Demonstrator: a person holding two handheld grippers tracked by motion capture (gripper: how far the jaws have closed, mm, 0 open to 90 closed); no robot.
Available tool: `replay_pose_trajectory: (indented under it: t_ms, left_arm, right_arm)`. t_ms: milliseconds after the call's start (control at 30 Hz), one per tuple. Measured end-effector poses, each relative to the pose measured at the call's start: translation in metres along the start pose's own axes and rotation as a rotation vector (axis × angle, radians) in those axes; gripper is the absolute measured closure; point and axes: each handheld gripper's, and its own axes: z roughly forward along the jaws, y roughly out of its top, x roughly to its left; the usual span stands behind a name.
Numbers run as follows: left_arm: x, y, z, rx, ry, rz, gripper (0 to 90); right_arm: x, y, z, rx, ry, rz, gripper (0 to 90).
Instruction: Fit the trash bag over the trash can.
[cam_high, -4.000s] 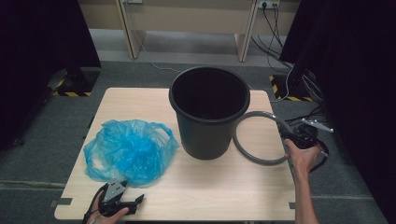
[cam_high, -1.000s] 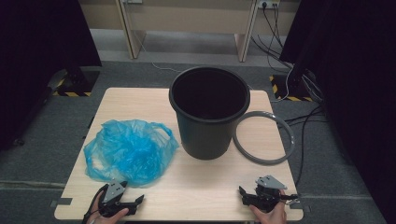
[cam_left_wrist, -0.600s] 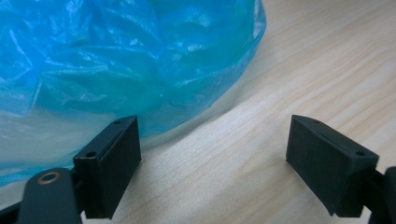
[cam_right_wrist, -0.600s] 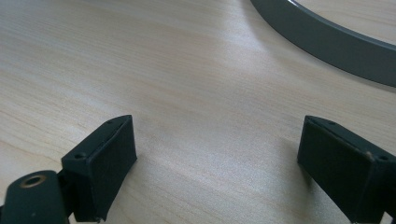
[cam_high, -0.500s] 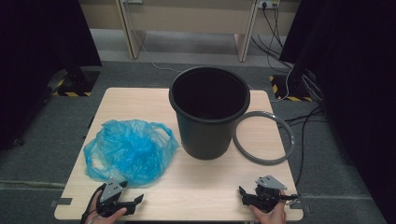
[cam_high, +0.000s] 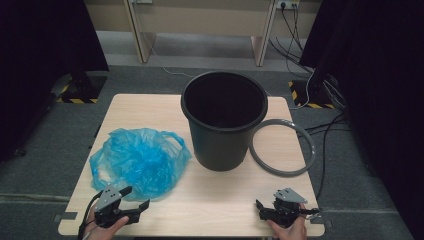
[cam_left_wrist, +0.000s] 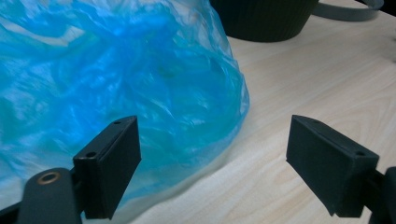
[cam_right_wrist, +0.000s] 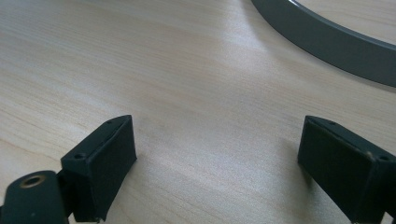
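**Two hand-held grippers wait open at the table's near edge**

A black bucket (cam_high: 223, 120) stands upright at the middle of a light wooden table (cam_high: 150, 107), its mouth open to the high view. A grey ring (cam_high: 282, 147) lies flat on the table just beside the bucket, on the person's right, close to its base. On the other side, a crumpled blue plastic bag (cam_high: 137, 162) lies next to the bucket's foot.

The left hand-held gripper (cam_high: 131, 202) rests at the near left edge of the table, held in a hand (cam_high: 102, 231), its jaws spread wide and gripping nothing. In the left gripper view, one jaw stands right against the near fold of the blue plastic bag (cam_left_wrist: 116, 79), though contact cannot be told; the other stands over bare wood.

The right hand-held gripper (cam_high: 262, 210) sits at the near right edge, also spread wide and empty. In the right gripper view, both jaws stand over bare wood, with the grey ring (cam_right_wrist: 327, 42) lying ahead, well apart from them.
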Motion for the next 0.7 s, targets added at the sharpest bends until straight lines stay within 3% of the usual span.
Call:
replay_pose_trajectory:
  t_ms: [200, 400, 700]
  left_arm:
    - [0.013, 0.019, 0.002, -0.014, 0.035, 0.002, 16.8]
    - [0.03, 0.04, 0.016, -0.012, 0.059, -0.03, 16.7]
    - [0.043, 0.059, 0.037, -0.002, 0.083, -0.036, 16.7]
  right_arm:
    - [0.0, 0.0, 0.0, 0.0, -0.001, -0.002, 11.7]
    - [0.0, 0.001, 0.0, 0.002, -0.001, -0.002, 11.6]
    - [0.0, 0.0, 0.0, 0.001, 0.0, -0.003, 11.5]
